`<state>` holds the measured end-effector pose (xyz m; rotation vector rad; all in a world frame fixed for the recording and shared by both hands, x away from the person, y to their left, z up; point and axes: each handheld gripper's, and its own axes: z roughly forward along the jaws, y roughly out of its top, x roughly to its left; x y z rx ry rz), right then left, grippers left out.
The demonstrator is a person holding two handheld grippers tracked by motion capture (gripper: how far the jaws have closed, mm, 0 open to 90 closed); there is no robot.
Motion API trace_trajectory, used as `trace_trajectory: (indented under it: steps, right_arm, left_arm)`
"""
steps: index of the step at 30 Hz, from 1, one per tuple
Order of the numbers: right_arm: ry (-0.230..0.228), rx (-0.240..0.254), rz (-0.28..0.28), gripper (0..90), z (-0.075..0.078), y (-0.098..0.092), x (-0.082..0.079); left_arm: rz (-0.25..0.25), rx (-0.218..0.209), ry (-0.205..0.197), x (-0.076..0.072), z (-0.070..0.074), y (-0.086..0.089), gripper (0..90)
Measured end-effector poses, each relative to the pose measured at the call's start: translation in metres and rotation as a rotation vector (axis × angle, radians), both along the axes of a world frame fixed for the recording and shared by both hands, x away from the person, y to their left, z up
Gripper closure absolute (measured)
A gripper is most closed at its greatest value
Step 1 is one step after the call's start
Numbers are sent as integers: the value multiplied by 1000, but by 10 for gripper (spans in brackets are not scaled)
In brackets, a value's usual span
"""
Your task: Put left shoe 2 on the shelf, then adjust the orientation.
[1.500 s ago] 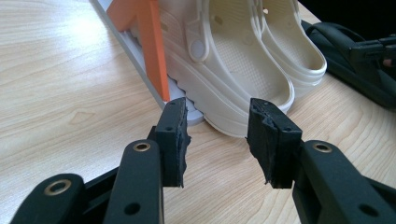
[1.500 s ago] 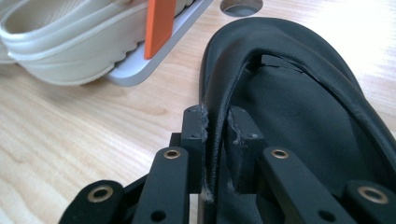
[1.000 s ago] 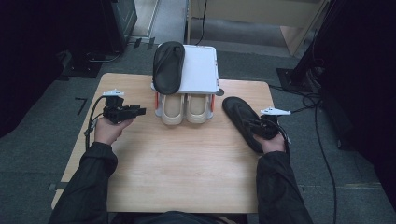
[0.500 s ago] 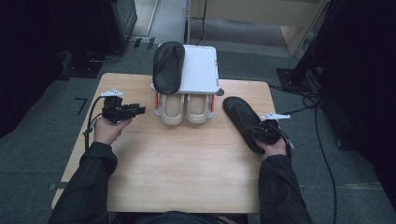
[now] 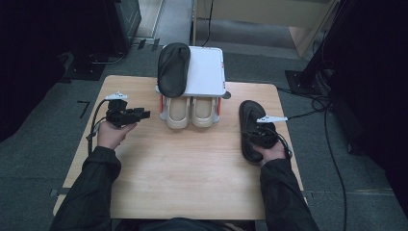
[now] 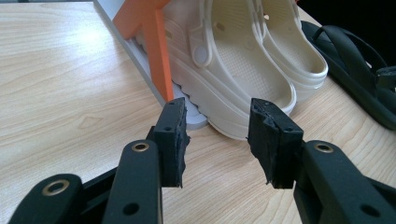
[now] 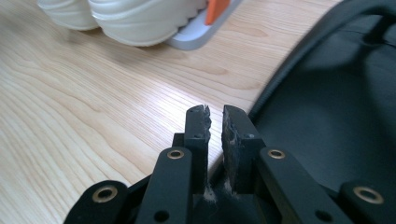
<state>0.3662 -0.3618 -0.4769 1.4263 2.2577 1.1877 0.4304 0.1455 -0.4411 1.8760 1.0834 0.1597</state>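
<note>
Wood-grain tabletop, pale laminate, with you seated at its near edge.

Right gripper: sits over the heel end of the black rubber flip-flop sandal, which lies flat on the table at the right, toe away from you, just beside the rack. In the right gripper view the right gripper has its jaws nearly together, with a thin slit between them. They have just been opening a little. I see nothing in the slit. The sandal's rim runs right beside the outer jaw, so it reads as released, not grasping.

Left gripper: held level at the left of the table, pointing sideways at the rack. In the left gripper view the left gripper has its jaws standing apart with bare wood between them, gripping nothing.

White two-tier shoe rack with orange side struts stands at the far middle of the table. A pair of cream foam clogs sits side by side on its lower tier, heels towards you. A second black flip-flop sandal lies on the left half of the top shelf.

The strut and clogs are close ahead of the left jaws, not touching.
</note>
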Motion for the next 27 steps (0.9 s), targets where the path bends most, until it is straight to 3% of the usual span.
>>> trace_trajectory:
  steps: [3,10,14,20,27]
  right_arm:
    - [-12,-22,-5,795,1,1,2]
    - [-39,19,-81,723,7,-28,7]
    - [-77,-29,-96,675,9,-38,17]
    - [-119,-38,-152,623,12,-51,25]
    - [-108,-52,-193,597,5,-61,33]
  left_arm:
    - [1,-1,-2,0,0,0,572]
    - [5,-6,0,0,0,2,573]
    - [2,-7,-2,0,0,1,572]
    - [0,-7,-2,0,-1,1,572]
    - [-5,-1,2,0,-1,0,572]
